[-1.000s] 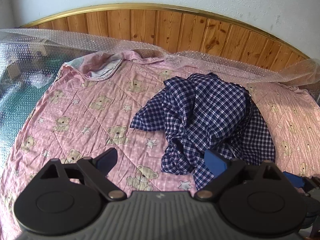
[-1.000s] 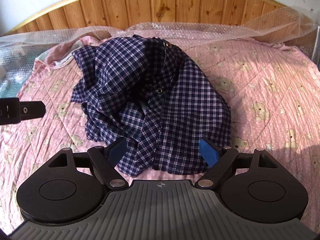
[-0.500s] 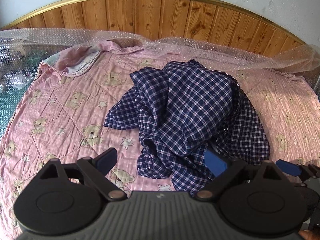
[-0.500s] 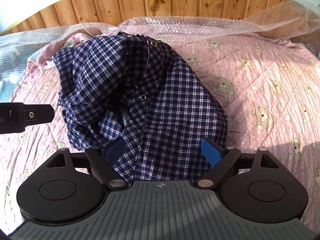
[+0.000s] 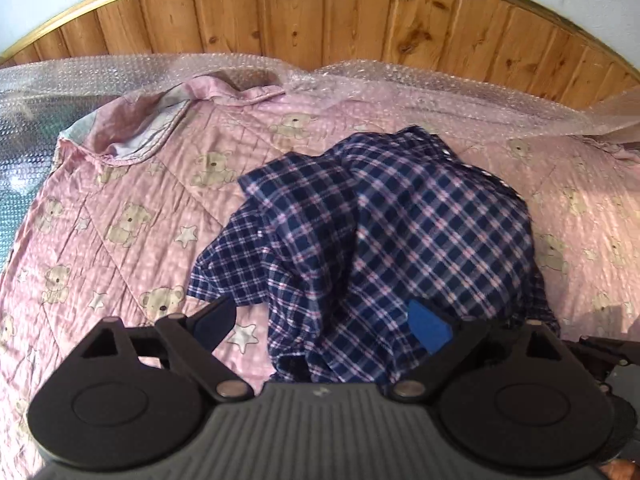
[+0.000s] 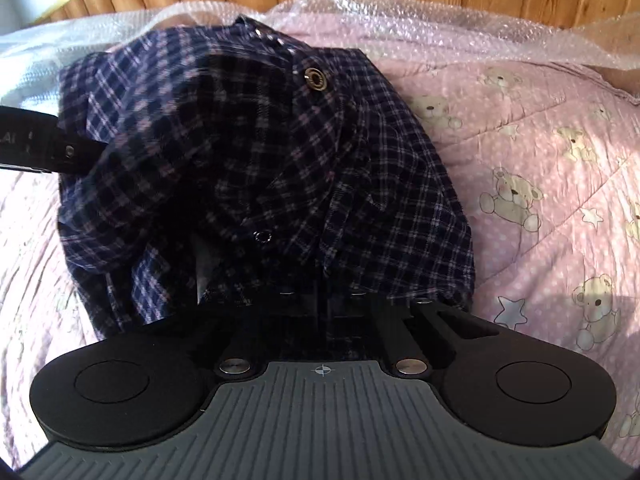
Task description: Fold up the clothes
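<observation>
A blue checked shirt [image 5: 384,240] lies in a crumpled heap on the pink teddy-bear quilt [image 5: 132,216] of the bed; bubble wrap [image 5: 440,92] runs along the wooden headboard [image 5: 320,12]; the left gripper [image 5: 322,326] hangs over the shirt's near edge, jaws wide apart; the right gripper [image 6: 320,312] has its jaws squeezed on the shirt's near edge.

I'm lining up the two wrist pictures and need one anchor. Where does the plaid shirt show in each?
Left wrist: plaid shirt heaped right of centre, running down behind the gripper's blue pad.
Right wrist: plaid shirt fills centre-left, reaching the gripper.
Shared landmark: bubble wrap along the wooden headboard.
</observation>
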{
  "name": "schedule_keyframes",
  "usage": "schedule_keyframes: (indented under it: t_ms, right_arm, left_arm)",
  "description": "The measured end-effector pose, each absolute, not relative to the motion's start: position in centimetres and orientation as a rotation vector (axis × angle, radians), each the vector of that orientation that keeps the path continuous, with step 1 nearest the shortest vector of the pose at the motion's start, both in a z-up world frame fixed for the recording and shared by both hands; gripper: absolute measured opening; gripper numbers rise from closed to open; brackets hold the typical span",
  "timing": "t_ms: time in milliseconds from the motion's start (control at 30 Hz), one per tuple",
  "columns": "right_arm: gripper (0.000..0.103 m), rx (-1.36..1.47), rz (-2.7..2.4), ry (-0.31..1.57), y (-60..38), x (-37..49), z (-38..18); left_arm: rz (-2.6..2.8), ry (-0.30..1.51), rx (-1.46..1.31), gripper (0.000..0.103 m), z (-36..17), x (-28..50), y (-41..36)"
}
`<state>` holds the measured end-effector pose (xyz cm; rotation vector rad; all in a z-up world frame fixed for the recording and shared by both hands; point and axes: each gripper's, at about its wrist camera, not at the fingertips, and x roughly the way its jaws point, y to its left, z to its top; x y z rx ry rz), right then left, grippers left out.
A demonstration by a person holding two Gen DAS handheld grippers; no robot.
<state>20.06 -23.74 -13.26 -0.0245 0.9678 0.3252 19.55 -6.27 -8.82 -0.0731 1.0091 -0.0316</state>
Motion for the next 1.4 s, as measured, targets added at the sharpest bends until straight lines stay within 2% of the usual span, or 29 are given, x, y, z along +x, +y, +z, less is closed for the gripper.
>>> schedule_keyframes:
  t_ms: [100, 233, 333, 367, 400, 433, 467, 500, 533, 567, 600, 633, 667, 733, 767, 800, 833, 867, 900, 967, 1033, 1100, 1133, 1233, 1400]
  right_arm:
    - [0.0, -0.026, 0.267, 0.908, -26.0, 16.2, -10.5]
    - [0.0, -0.105, 0.068, 0.992, -32.2, 12.1, -10.9]
    - [0.0, -0.142, -0.058, 1.075, -34.9, 10.7, -12.0]
    - [0.0, -0.149, -0.089, 1.081, -35.0, 10.4, -11.7]
    - [0.0, -0.146, -0.112, 1.08, -34.8, 10.3, -11.3]
    - [0.0, -0.139, -0.131, 1.076, -34.5, 10.2, -10.8]
    - [0.0, -0.129, -0.152, 1.072, -34.1, 10.3, -10.4]
    - [0.0, -0.12, -0.174, 1.068, -33.7, 10.4, -10.2]
    - [0.006, -0.105, -0.199, 1.052, -33.5, 10.7, -9.6]
    - [0.021, -0.087, -0.226, 1.032, -33.2, 11.0, -9.0]
    - [0.029, -0.07, -0.254, 1.011, -33.0, 11.3, -8.3]
    - [0.048, -0.053, -0.28, 0.99, -32.8, 11.6, -7.7]
    - [0.059, -0.052, -0.28, 0.957, -32.2, 11.8, -6.7]
    - [0.064, -0.061, -0.257, 0.881, -30.8, 12.0, -4.3]
    - [0.066, -0.067, -0.213, 0.853, -29.4, 12.2, -3.3]
    - [0.075, -0.074, -0.157, 0.829, -27.7, 12.5, -2.3]
    - [0.084, -0.081, -0.101, 0.804, -26.0, 12.9, -1.3]
    - [0.087, -0.095, -0.035, 0.79, -24.1, 13.1, -1.0]
    - [0.088, -0.112, 0.034, 0.78, -22.1, 13.3, -1.0]
    - [0.093, -0.174, 0.173, 0.8, -17.2, 13.7, -2.4]
    - [0.089, -0.275, 0.253, 0.861, -13.2, 13.8, -5.0]
    - [0.038, -0.406, 0.28, 0.945, -11.0, 13.5, -8.0]
    - [0.005, -0.45, 0.269, 0.971, -10.9, 13.2, -8.9]
    - [0.004, -0.399, 0.132, 0.957, -14.9, 11.4, -8.1]
    - [0.004, -0.352, -0.124, 1.013, -24.0, 9.2, -8.4]
  left_arm:
    - [-0.122, 0.988, -0.11, 0.096, -8.6, 18.0, -6.0]
    - [-0.114, 0.999, -0.172, 0.103, -10.0, 17.6, -5.4]
    - [-0.142, 1.016, -0.26, 0.101, -11.2, 19.0, -5.4]
    - [-0.173, 1.002, -0.275, 0.091, -11.3, 19.3, -5.8]
    - [-0.222, 1.001, -0.282, 0.067, -11.5, 19.6, -6.3]
    - [-0.289, 1.014, -0.281, 0.052, -11.7, 19.7, -7.1]
    - [-0.355, 1.029, -0.276, 0.022, -11.9, 19.5, -7.9]
    - [-0.419, 1.046, -0.266, 0.015, -12.2, 19.0, -8.9]
    - [-0.48, 1.063, -0.246, 0.014, -12.5, 18.0, -9.7]
    - [-0.54, 1.08, -0.214, 0.012, -12.8, 16.7, -10.5]
    - [-0.599, 1.097, -0.182, 0.012, -13.1, 15.4, -11.2]
    - [-0.658, 1.112, -0.149, 0.012, -13.4, 14.0, -12.0]
    - [-0.686, 1.122, -0.122, 0.012, -13.6, 12.7, -12.3]
    - [-0.662, 1.129, -0.165, 0.015, -13.7, 10.8, -10.5]
    - [-0.644, 1.132, -0.217, 0.023, -13.7, 10.1, -9.2]
    - [-0.619, 1.132, -0.276, 0.027, -13.5, 9.7, -7.5]
    - [-0.591, 1.127, -0.324, 0.038, -13.3, 9.2, -5.8]
    - [-0.547, 1.119, -0.358, 0.056, -13.1, 8.9, -3.9]
    - [-0.486, 1.107, -0.377, 0.066, -12.8, 8.7, -1.7]
    - [-0.373, 1.097, -0.4, 0.067, -12.4, 8.8, 2.0]
    - [-0.272, 1.096, -0.435, 0.068, -12.6, 9.8, 5.1]
    - [-0.217, 1.09, -0.464, 0.068, -12.3, 10.9, 7.1]
    - [-0.209, 1.082, -0.466, 0.068, -12.1, 11.4, 7.5]
    - [-0.231, 1.05, -0.468, 0.074, -11.3, 12.3, 7.5]
    - [-0.328, 1.03, -0.413, 0.083, -11.5, 15.5, 3.0]
